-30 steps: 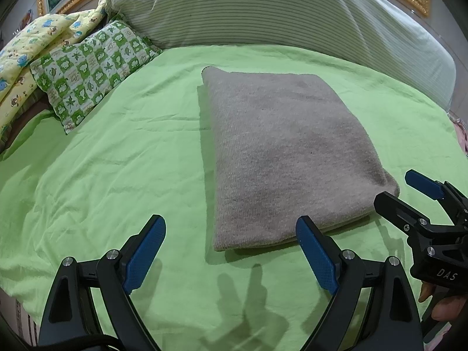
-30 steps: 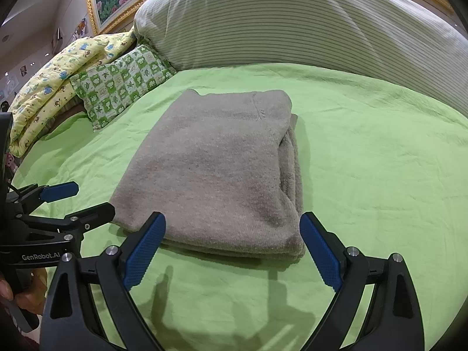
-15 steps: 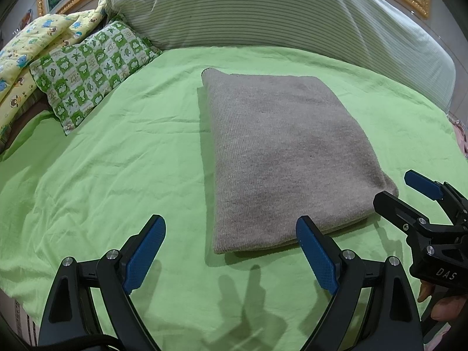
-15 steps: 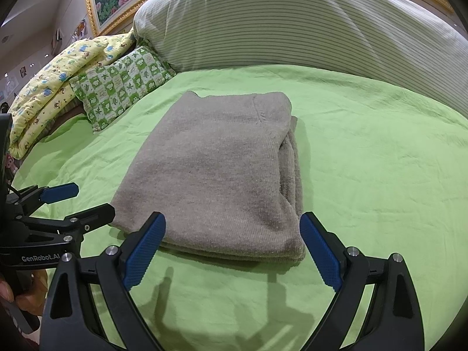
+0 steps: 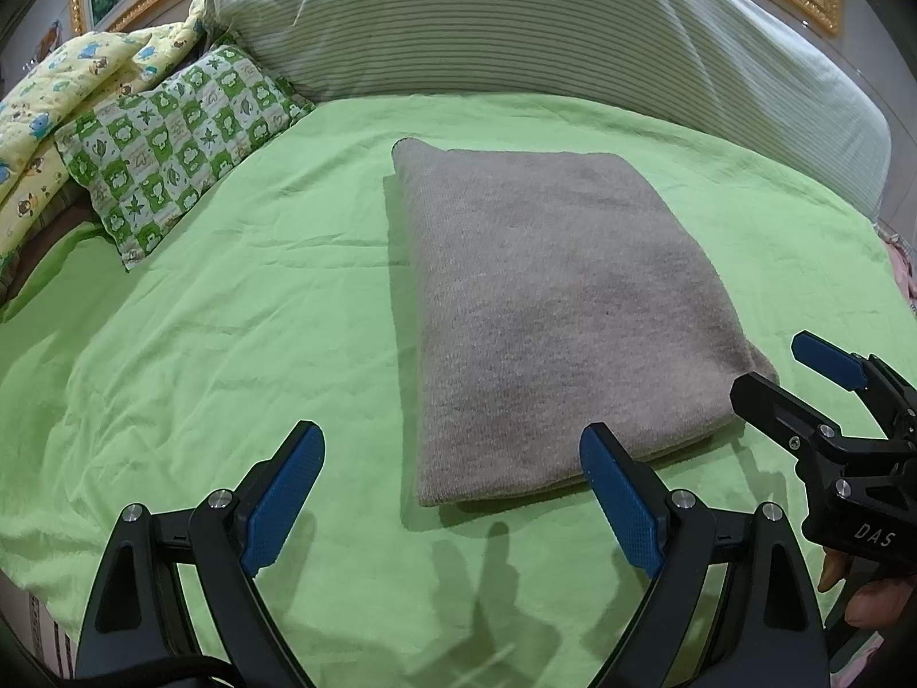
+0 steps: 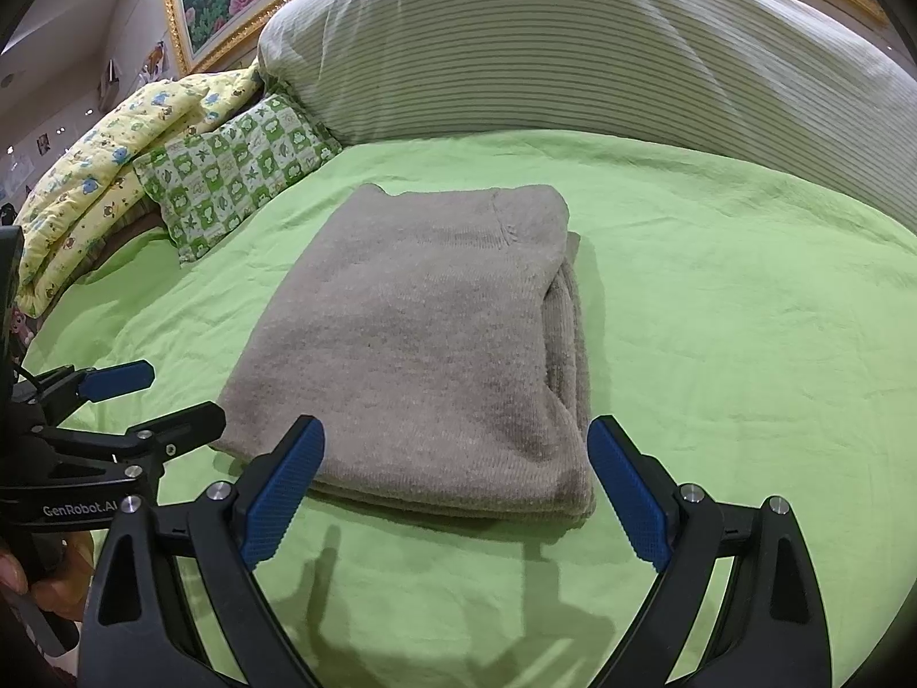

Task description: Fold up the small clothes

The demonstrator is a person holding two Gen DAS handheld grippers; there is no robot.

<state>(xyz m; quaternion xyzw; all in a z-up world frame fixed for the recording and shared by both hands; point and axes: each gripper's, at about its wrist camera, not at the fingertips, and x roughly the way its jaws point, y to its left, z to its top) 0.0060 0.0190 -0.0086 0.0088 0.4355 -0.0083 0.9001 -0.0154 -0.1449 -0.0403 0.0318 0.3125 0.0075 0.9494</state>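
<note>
A grey knitted garment [image 5: 550,309] lies folded into a neat rectangle on the green bedsheet [image 5: 229,309]; in the right wrist view the garment [image 6: 424,344] shows stacked layers along its right side. My left gripper [image 5: 453,493] hovers open just short of the garment's near left corner, holding nothing. My right gripper [image 6: 453,487] stands open in front of the near edge, also holding nothing. Each gripper shows at the side of the other's view: the right gripper [image 5: 802,372] and the left gripper [image 6: 155,395].
A large striped pillow [image 5: 544,28] lines the far side of the bed. A green checked pillow [image 5: 172,143] and a yellow patterned quilt [image 5: 51,92] lie at the far left. A gold picture frame [image 6: 177,11] hangs behind. A hand [image 6: 40,585] holds the left gripper.
Both grippers have drawn back very slightly from the garment. The garment lies as before and both grippers stay open.
</note>
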